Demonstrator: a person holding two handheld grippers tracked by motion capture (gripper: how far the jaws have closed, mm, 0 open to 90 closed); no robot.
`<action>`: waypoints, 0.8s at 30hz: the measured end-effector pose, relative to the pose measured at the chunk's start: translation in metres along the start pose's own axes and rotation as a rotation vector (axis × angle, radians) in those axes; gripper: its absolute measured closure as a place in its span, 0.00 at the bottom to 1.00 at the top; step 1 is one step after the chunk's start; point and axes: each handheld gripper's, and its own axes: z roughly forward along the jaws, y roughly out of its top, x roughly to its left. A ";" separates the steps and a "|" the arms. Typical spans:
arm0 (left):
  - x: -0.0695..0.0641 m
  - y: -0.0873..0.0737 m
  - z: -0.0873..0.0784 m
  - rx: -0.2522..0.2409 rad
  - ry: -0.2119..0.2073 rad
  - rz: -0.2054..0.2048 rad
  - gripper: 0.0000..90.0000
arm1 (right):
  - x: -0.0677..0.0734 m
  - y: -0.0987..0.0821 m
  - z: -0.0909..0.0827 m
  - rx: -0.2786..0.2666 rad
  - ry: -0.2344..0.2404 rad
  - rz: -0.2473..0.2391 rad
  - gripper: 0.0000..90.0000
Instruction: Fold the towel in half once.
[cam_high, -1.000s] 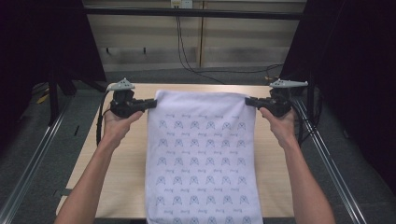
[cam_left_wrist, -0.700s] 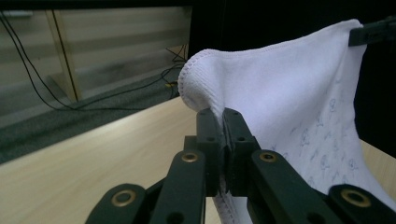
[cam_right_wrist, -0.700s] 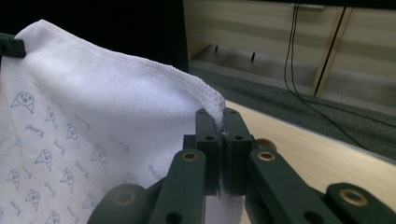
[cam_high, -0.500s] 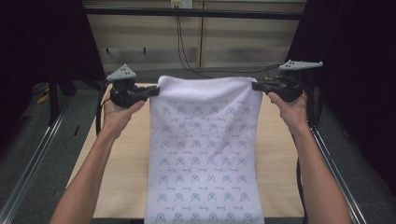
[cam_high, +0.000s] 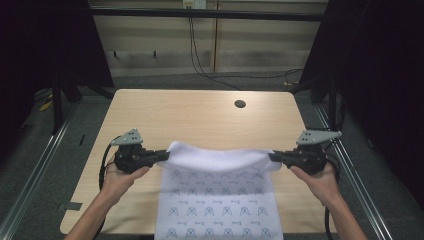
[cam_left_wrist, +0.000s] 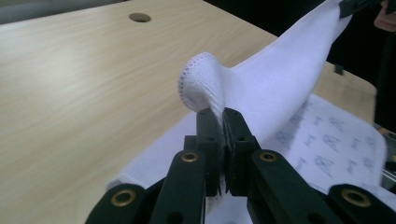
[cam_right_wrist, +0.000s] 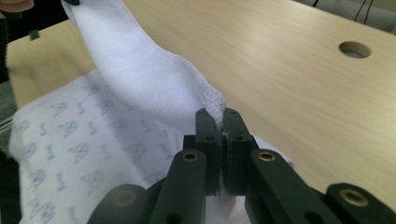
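A white towel (cam_high: 220, 200) printed with small grey-blue figures lies on the near half of the wooden table (cam_high: 200, 120), its near end hanging over the front edge. Its far edge is folded back toward me, plain underside up, and held in the air between both grippers. My left gripper (cam_high: 162, 156) is shut on the towel's left corner (cam_left_wrist: 201, 84). My right gripper (cam_high: 274, 156) is shut on the right corner (cam_right_wrist: 212, 100). In the left gripper view the jaws (cam_left_wrist: 223, 140) pinch the hemmed cloth; in the right gripper view the jaws (cam_right_wrist: 223, 140) do likewise.
A round cable hole (cam_high: 240, 104) sits in the table's far right part. Metal rails (cam_high: 45, 150) run along both sides of the table. Dark curtains flank the space, and cables trail across the floor behind.
Both grippers, shut on the towel's far corners, lifted them and drew them back toward me, folding the far edge over the printed side. The far half of the table is now bare.
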 end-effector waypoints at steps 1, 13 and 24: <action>-0.003 -0.001 -0.005 -0.022 -0.004 -0.014 0.97 | 0.006 0.000 -0.004 -0.008 0.001 -0.012 0.97; -0.036 -0.069 0.004 0.184 -0.037 -0.049 0.96 | 0.035 -0.074 0.005 0.109 0.090 0.094 0.97; -0.050 -0.103 0.016 0.315 0.018 -0.042 0.96 | 0.048 -0.111 0.023 0.248 0.095 0.124 0.97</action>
